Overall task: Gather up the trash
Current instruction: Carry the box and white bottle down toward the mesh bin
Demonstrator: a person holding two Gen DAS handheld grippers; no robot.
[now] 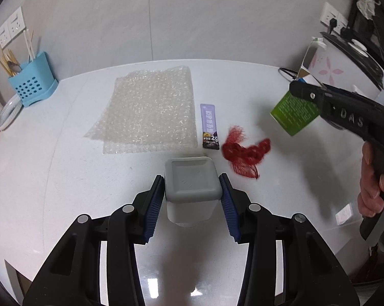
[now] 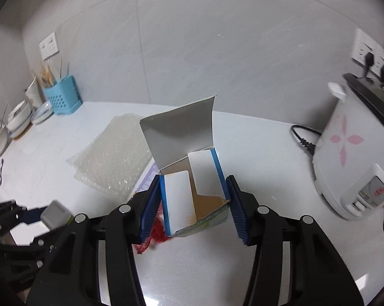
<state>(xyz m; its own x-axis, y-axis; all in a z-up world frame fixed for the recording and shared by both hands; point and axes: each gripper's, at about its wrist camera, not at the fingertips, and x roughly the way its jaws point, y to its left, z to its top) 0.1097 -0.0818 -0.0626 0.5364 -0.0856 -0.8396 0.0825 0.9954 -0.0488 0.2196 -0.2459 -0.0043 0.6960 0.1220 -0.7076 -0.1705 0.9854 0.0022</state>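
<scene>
My left gripper (image 1: pixel 192 191) is shut on a small grey-lidded square container (image 1: pixel 192 181), held above the white counter (image 1: pixel 64 165); it also shows in the right wrist view (image 2: pixel 56 213). My right gripper (image 2: pixel 193 201) is shut on an open green and blue carton (image 2: pixel 192 191) with its flaps up, held above the counter; the carton also shows in the left wrist view (image 1: pixel 295 113). On the counter lie a sheet of bubble wrap (image 1: pixel 148 109), a purple sachet (image 1: pixel 210 126) and a red mesh net (image 1: pixel 245 153).
A blue utensil holder (image 1: pixel 31 84) and plates (image 1: pixel 8 112) stand at the far left. A white rice cooker (image 2: pixel 352 153) with a black cord (image 2: pixel 303 137) stands at the right. Wall sockets (image 2: pixel 48 45) are on the grey wall.
</scene>
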